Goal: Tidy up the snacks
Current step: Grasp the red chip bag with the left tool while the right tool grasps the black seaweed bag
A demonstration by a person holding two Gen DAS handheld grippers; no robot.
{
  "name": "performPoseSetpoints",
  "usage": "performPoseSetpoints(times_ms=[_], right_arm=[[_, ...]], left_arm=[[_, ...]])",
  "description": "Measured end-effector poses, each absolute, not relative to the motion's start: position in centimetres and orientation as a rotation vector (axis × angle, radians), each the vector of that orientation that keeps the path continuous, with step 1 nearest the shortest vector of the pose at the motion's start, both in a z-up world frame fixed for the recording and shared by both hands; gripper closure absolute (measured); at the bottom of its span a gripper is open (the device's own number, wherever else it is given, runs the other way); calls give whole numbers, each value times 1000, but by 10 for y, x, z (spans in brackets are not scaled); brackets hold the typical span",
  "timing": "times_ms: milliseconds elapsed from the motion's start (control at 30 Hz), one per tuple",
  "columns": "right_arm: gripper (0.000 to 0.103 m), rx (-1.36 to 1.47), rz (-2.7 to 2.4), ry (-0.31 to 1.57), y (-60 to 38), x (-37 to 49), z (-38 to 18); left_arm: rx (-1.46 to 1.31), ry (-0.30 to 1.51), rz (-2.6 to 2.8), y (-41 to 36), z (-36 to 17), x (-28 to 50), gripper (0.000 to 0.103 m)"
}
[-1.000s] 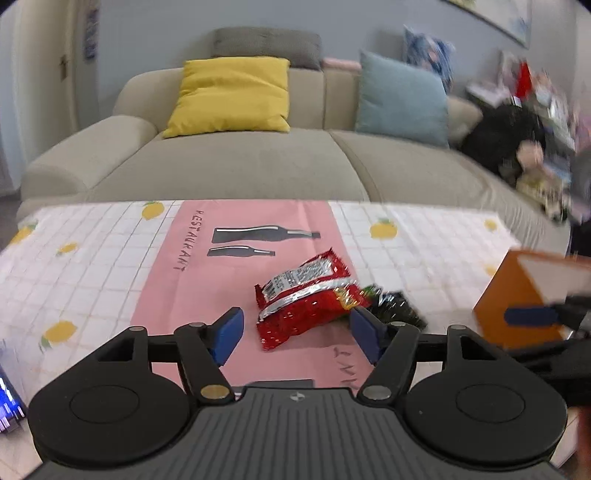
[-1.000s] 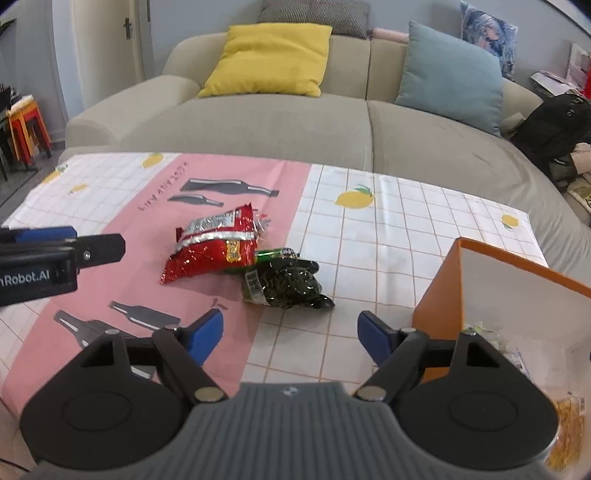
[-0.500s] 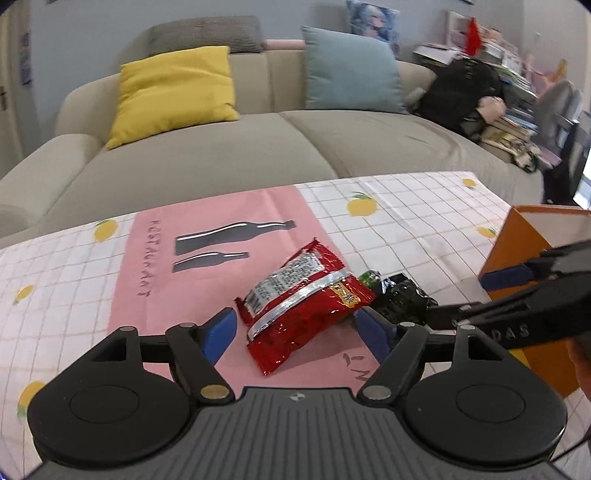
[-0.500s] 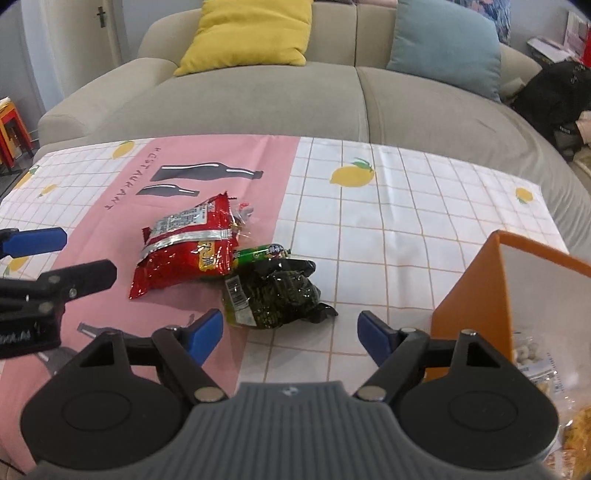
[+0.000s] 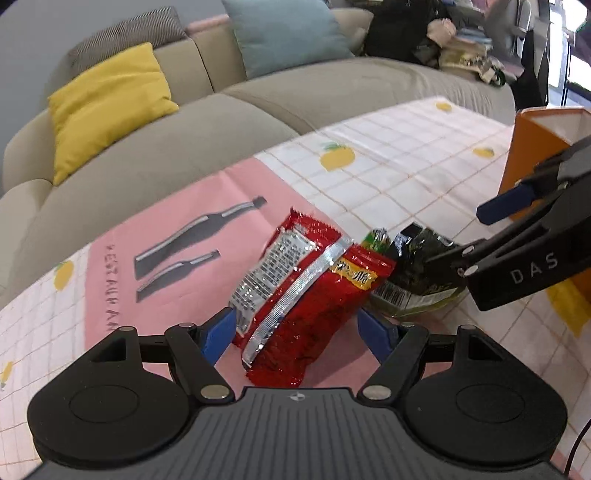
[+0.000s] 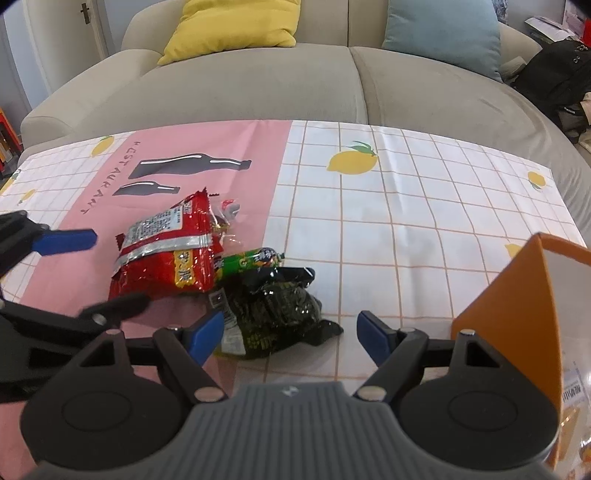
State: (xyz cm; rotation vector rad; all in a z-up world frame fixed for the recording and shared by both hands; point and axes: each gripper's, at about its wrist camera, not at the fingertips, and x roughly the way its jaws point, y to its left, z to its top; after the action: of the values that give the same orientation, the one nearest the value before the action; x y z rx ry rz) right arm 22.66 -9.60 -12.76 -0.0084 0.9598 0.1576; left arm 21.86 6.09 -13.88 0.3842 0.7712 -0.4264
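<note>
Both grippers spread wide over snack packets on the tablecloth.
Left gripper (image 5: pixel 297 330) straddles the crinkled red foil packet (image 5: pixel 303 291); right gripper (image 6: pixel 290 332) brackets the dark green packet (image 6: pixel 275 317), neither gripping. Only the right view shows snacks inside the orange box (image 6: pixel 517 314), at right.

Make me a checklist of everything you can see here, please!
Surface: tablecloth, pink panel with bottle prints, white grid with lemons.
Job's things: red bag lying on the pink panel; dark bag beside it, touching; small green pack wedged between them; orange box at the right, open, with packets inside.
Clutter: nothing seen on the cloth.
Grippers: left gripper open, jaws on either side of the red bag's near end; right gripper open, jaws around the dark bag.
Cables: thin black one at the lower right of the left view.
Surroundings: sofa, yellow cushion, blue cushion.
</note>
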Motion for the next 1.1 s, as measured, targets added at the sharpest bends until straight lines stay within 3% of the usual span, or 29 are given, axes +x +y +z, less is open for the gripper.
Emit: performPoseSetpoints(times_ms=[333, 400, 467, 533, 633, 700, 1100], right_arm=[[26, -34, 157, 1010, -89, 247, -150], [35, -36, 160, 1020, -88, 247, -153], [35, -48, 161, 1019, -87, 246, -156], [38, -61, 163, 1007, -85, 242, -156], [58, -90, 169, 979, -83, 237, -153], [64, -126, 167, 981, -80, 235, -152], [68, -62, 188, 1023, -89, 184, -146]], left_arm=[[536, 736, -360, 40, -162, 220, 15], [571, 726, -339, 37, -163, 217, 25], [576, 722, -330, 36, -163, 214, 35], [552, 715, -301, 38, -161, 212, 36], [474, 725, -279, 43, -155, 207, 40], [424, 750, -260, 45, -150, 203, 42], [269, 965, -99, 47, -129, 151, 44]])
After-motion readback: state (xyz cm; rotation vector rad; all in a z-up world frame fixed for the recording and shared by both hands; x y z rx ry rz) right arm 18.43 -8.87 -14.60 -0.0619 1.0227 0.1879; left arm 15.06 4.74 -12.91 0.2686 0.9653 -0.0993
